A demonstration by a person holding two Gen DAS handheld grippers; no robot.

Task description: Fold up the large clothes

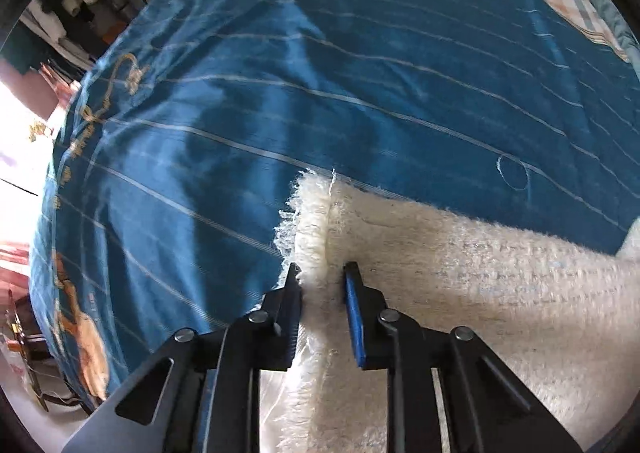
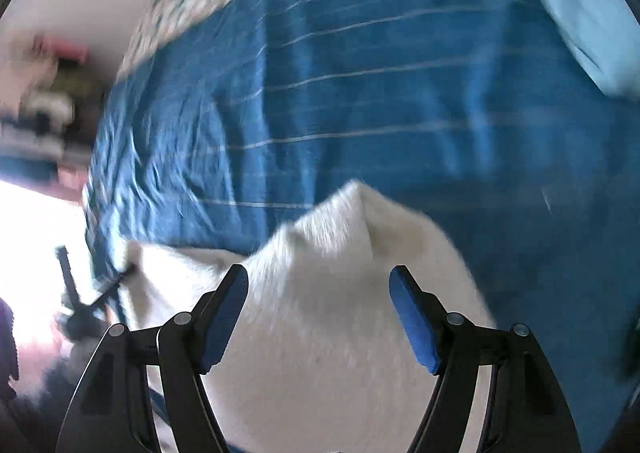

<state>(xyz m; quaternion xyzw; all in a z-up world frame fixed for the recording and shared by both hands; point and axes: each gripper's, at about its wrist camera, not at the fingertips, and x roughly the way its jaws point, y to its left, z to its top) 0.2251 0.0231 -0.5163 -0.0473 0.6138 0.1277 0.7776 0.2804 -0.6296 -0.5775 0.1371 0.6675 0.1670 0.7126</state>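
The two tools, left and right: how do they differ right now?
The left tool has its fingers drawn close, pinching the fuzzy edge of the cream garment; the right tool is spread wide and grips nothing, with the garment only lying beneath it. The left view is sharp, the right view blurred. Both are black with blue pads, over the same striped blue bedspread.

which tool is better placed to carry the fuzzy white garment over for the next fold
Left. The left tool already has the frayed edge of the white garment pinched between its fingers over the blue bedspread. The right tool is wide open above the cloth, gripping nothing.
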